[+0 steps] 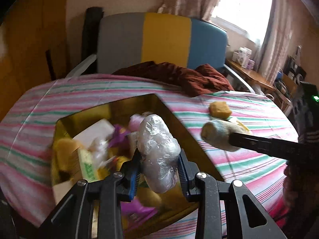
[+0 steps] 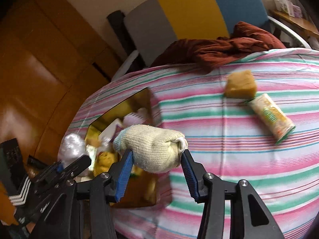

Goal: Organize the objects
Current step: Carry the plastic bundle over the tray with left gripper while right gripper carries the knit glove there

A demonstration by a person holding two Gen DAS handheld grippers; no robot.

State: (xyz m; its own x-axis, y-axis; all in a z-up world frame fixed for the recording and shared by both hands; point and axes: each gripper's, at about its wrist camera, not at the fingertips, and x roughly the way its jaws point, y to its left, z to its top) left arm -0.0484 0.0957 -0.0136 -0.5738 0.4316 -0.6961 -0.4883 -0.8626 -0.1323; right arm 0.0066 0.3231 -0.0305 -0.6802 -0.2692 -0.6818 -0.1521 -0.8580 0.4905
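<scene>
My left gripper (image 1: 159, 165) is shut on a clear plastic-wrapped bundle (image 1: 157, 151) and holds it over an open gold-lined box (image 1: 171, 109) that lies on the striped bedspread. The box holds several items, among them a white block (image 1: 95, 133) and purple packets (image 1: 119, 135). My right gripper (image 2: 157, 159) is shut on a rolled cream knit glove (image 2: 153, 147), just right of the box (image 2: 145, 97); in the left wrist view the glove (image 1: 215, 137) hangs beside the box's right wall. A yellow sponge (image 2: 241, 84) and a cylindrical packet (image 2: 271, 115) lie on the bedspread.
A dark red cloth (image 1: 185, 75) is heaped at the bed's far edge. Behind it stands a grey, yellow and blue headboard (image 1: 165, 37). A wooden side table (image 1: 251, 73) with small boxes is at the right under a window. A wooden wardrobe (image 2: 39, 59) is to the left.
</scene>
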